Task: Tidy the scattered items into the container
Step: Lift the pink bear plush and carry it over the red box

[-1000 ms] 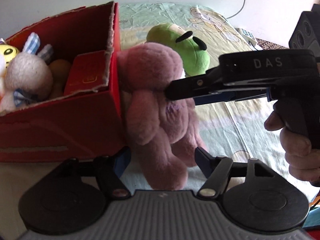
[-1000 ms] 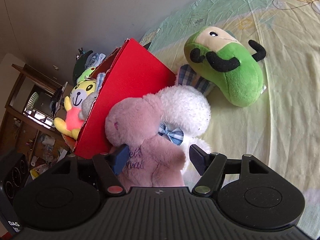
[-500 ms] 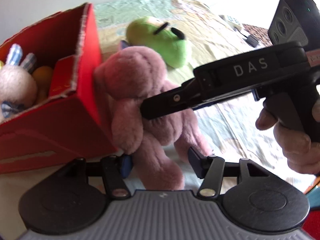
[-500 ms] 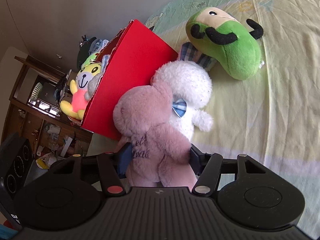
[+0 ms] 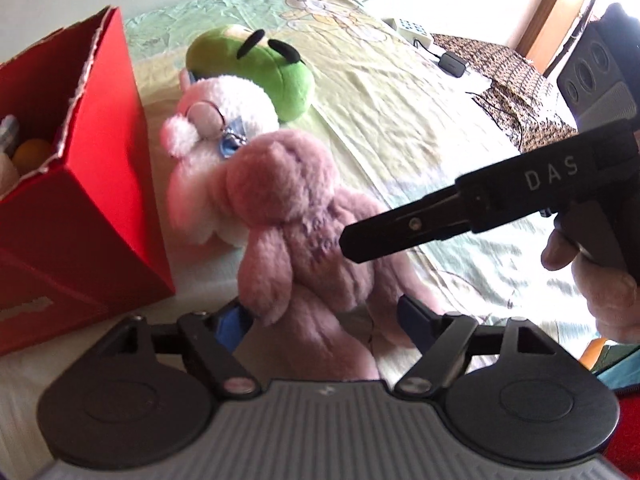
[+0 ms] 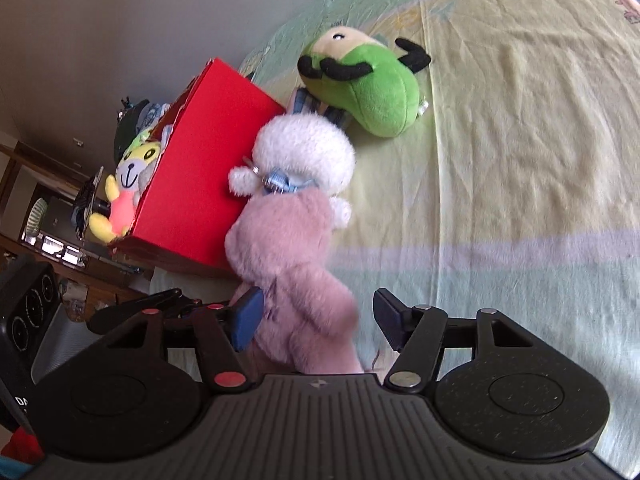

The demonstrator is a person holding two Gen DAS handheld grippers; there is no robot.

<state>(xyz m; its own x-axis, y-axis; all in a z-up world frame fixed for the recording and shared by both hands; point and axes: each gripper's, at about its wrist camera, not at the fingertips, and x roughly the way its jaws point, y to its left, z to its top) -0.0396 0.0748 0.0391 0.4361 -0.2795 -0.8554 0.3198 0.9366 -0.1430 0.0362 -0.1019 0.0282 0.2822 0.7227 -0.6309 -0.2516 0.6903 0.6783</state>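
A pink plush bear point(image 5: 296, 220) point(image 6: 288, 256) sits upright on the bedsheet beside the red cardboard box point(image 5: 80, 200) point(image 6: 200, 176). My left gripper point(image 5: 324, 316) is open with the bear's legs between its blue-tipped fingers. My right gripper point(image 6: 316, 316) is open around the bear's body, the bear resting against its left finger; in the left wrist view one right finger point(image 5: 404, 232) presses the bear's chest. A white plush point(image 5: 224, 120) point(image 6: 304, 152) with a blue bow lies behind the bear. A green plush point(image 5: 260, 68) point(image 6: 364, 84) lies farther back.
The box holds several toys, among them a yellow and pink plush point(image 6: 128, 184) at its far side. A remote point(image 5: 408, 32) and a black adapter point(image 5: 452, 62) lie at the far right of the bed. A dark wooden shelf point(image 6: 48, 232) stands beyond the box.
The bear has come away from the box wall toward me, uncovering the white plush behind it. My right gripper's jaws have widened around the bear. Both cameras have pulled back.
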